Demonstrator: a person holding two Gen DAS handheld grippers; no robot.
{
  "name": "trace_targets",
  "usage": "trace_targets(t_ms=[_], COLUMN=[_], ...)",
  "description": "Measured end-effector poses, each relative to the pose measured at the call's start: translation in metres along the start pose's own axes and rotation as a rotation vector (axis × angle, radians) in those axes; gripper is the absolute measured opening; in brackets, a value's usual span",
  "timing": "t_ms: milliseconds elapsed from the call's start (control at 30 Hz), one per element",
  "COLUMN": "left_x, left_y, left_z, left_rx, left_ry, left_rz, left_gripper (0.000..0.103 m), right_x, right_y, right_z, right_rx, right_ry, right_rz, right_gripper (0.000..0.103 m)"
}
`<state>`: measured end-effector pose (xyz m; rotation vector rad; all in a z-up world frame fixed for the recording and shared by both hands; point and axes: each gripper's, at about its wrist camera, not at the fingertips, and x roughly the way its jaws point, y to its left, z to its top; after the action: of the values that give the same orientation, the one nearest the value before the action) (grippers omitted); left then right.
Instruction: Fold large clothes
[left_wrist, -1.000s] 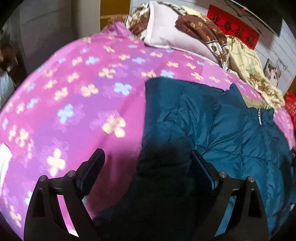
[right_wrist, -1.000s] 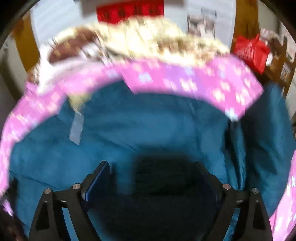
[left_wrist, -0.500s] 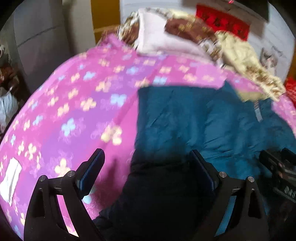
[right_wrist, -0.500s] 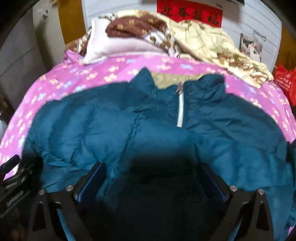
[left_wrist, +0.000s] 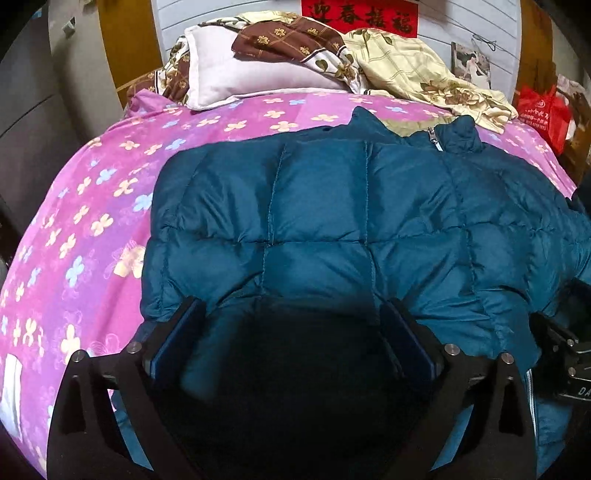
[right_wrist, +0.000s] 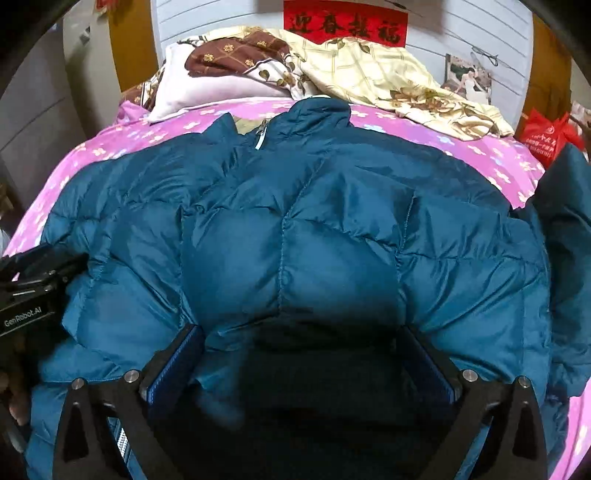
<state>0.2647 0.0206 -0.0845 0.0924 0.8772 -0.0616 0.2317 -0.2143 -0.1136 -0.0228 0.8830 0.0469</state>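
A teal quilted puffer jacket lies spread on a pink flowered bedspread, collar and zipper toward the pillows. It also fills the right wrist view. My left gripper has its jaws wide apart, with the jacket's near hem bulging between them. My right gripper stands the same way over the hem further right. Whether either holds cloth is hidden in shadow. The left gripper's body shows at the left edge of the right wrist view.
Pillows and a crumpled cream and brown quilt lie at the bed's head. A red bag sits at the far right. A grey cabinet stands left of the bed. The bedspread shows behind the jacket.
Both cameras swung and settled facing the bed's head. The jacket now lies spread flat and centred in both views, with its hem between each gripper's jaws.
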Motion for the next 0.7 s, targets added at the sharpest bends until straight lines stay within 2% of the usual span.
trace_targets(t_ms=[200,467,567,700], left_x=[0.003,-0.003,-0.02,-0.067], left_y=[-0.001,-0.001,-0.003,-0.005], left_z=[-0.001,-0.003,-0.005,-0.022], left_rx=[-0.005,-0.003,0.0,-0.002], left_ry=[0.005,-0.024,-0.056,-0.12], left_rz=[0.009,0.021,0.023,-0.043], left_gripper=[0.102,0.102,0.102,0.102], right_x=[-0.003,-0.002,-0.002,-0.011], right_y=[-0.004,-0.001,-0.001,-0.004], right_z=[-0.003,-0.004,-0.004,0.0], right_rx=[0.024,0.014,0.013,0.01], right_ry=[-0.025,-0.021,-0.018,0.014], right_rz=[0.028,0.015,0.013,0.007], right_gripper=[0.103,0.103,0.103,0.103])
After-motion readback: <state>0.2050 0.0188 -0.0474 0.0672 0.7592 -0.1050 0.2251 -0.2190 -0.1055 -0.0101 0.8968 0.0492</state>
